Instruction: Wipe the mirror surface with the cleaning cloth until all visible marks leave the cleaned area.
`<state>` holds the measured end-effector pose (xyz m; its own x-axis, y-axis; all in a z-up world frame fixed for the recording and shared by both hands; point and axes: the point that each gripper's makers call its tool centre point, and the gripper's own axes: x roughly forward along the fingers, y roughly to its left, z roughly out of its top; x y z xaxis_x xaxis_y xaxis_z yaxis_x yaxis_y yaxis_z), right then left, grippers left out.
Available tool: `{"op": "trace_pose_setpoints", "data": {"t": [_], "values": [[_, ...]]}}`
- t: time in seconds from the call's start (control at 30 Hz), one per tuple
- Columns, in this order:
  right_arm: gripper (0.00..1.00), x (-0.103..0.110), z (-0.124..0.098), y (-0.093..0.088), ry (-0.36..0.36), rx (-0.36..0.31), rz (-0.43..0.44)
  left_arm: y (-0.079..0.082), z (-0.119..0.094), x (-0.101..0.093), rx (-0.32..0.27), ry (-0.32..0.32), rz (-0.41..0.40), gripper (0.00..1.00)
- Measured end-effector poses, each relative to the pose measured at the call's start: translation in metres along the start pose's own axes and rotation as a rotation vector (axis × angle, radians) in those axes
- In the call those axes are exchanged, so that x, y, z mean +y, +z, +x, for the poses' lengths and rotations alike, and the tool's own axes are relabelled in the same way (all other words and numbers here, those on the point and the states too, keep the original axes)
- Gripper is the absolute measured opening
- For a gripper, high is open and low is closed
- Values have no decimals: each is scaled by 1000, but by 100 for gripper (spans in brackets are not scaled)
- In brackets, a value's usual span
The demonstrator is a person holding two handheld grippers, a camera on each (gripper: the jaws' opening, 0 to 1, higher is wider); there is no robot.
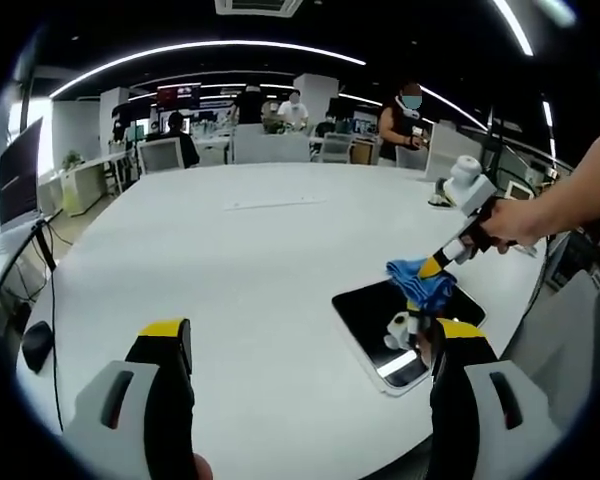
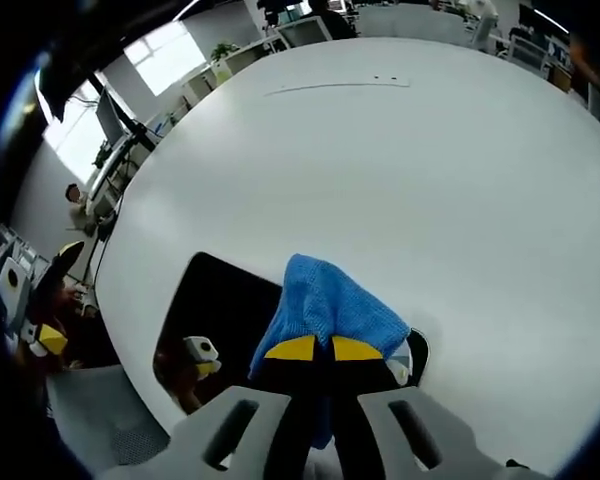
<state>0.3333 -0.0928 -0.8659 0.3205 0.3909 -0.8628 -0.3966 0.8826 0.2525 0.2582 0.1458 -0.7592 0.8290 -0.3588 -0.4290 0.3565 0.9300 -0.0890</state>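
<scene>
Wiping was the step in hand: the right gripper (image 2: 328, 350), its yellow-tipped jaws drawn together, pinched a bunched blue microfibre cleaning cloth (image 2: 325, 300) and pressed it onto the dark rectangular mirror with rounded corners (image 2: 220, 300), which lay flat on the large white table (image 2: 380, 160). In the right gripper view the cloth sat low in the centre of the frame, covering the mirror's right part, while the bare glass to its left gave back a reflection of the gripper. In the left gripper view the mirror (image 1: 375, 310) lay at lower right, near the table's (image 1: 260, 250) edge, with the cloth (image 1: 423, 283) resting on its far end under the right gripper (image 1: 432, 268), held by a person's hand (image 1: 515, 222) reaching in from the right. The left gripper (image 1: 310, 345) stood at the bottom of that frame with its jaws wide apart and nothing between them, well short of the mirror. Whether any marks remained on the glass could not be told from either view. The next move seemingly called for drawing the cloth across the uncovered dark surface under steady pressure, keeping the mirror from sliding.
</scene>
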Motion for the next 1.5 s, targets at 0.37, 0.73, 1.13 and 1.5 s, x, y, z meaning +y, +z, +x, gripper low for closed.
{"op": "trace_pose_setpoints", "data": {"t": [0.37,0.73,1.13,1.5], "values": [[0,9,-3,-12,8,2,-9,-7,-2,-2,20,-3,18,99],[0,17,-7,-24,16,1,-8,-2,-4,-7,9,3,8,99],[0,31,-14,-45,38,-7,21,-5,-9,-11,7,9,16,99],[0,43,-21,-65,55,3,10,1,-19,-7,0,26,36,99]]}}
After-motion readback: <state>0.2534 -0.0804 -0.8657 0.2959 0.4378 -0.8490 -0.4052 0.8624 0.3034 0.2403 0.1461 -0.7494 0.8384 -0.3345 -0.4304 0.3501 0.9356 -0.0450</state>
